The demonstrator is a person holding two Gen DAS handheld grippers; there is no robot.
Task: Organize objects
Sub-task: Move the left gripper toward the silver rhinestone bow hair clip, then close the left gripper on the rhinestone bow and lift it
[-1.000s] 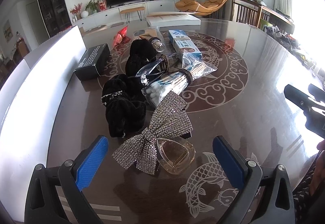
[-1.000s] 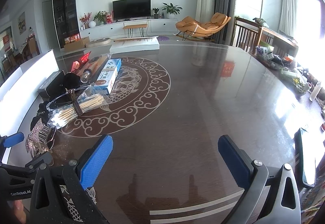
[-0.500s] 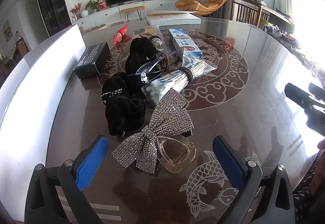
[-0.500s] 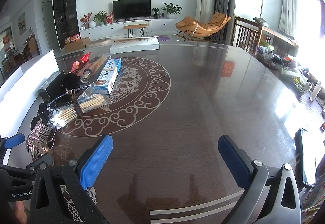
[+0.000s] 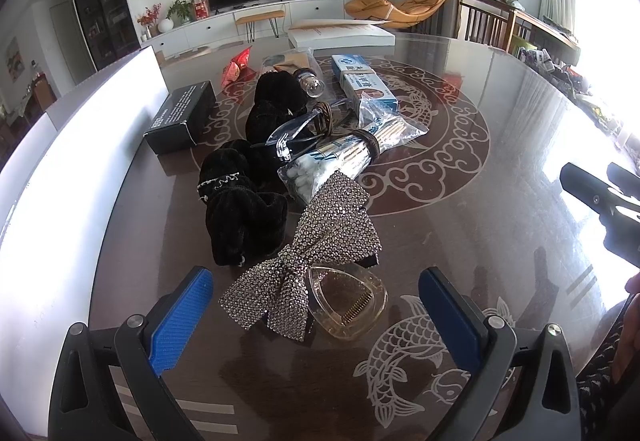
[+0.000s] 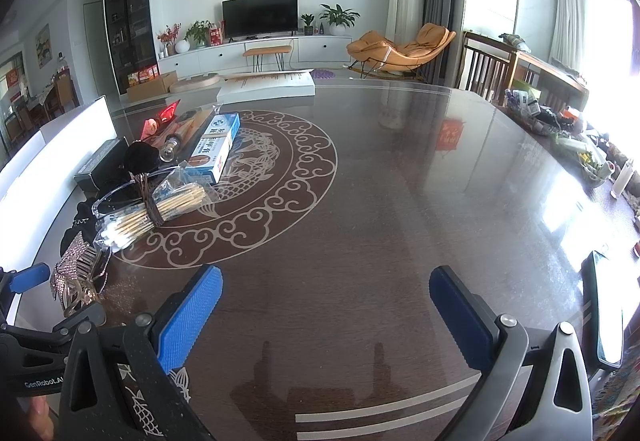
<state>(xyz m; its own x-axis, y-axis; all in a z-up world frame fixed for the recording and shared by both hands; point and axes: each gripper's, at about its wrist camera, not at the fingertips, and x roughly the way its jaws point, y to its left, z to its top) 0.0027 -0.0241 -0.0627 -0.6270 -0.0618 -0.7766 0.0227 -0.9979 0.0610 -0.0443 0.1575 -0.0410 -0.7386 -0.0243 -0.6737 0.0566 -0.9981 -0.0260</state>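
Left gripper [image 5: 316, 315] is spread wide w/ nothing between the pads, hovering low over the table [image 5: 500, 169] right in front of the bow [image 5: 316, 253] and the clip [image 5: 352, 301]. Right gripper [image 6: 326, 315] also spread, empty, over bare table well right of the pile. Bow lies flat, its near tail overlapping the clip's left edge; the far wing touches the swab bag [image 5: 340, 157]. Bow prob light, fabric-backed so floppy at the wings, studded face gives decent friction; best pinched at the centre knot, where it's thickest, else it'll droop. Clip looks like clear hard plastic, light, slick, could skate on the glossy top; take it across the narrow body, not the comb teeth. Black scrunchies [image 5: 244, 217] just left of the bow are soft, squashy, easy anywhere. Swab bag is crinkly film, slippery; grab at the band round its middle. Glasses [image 5: 296, 137] on top of the pile look fragile, so lift by the frame.
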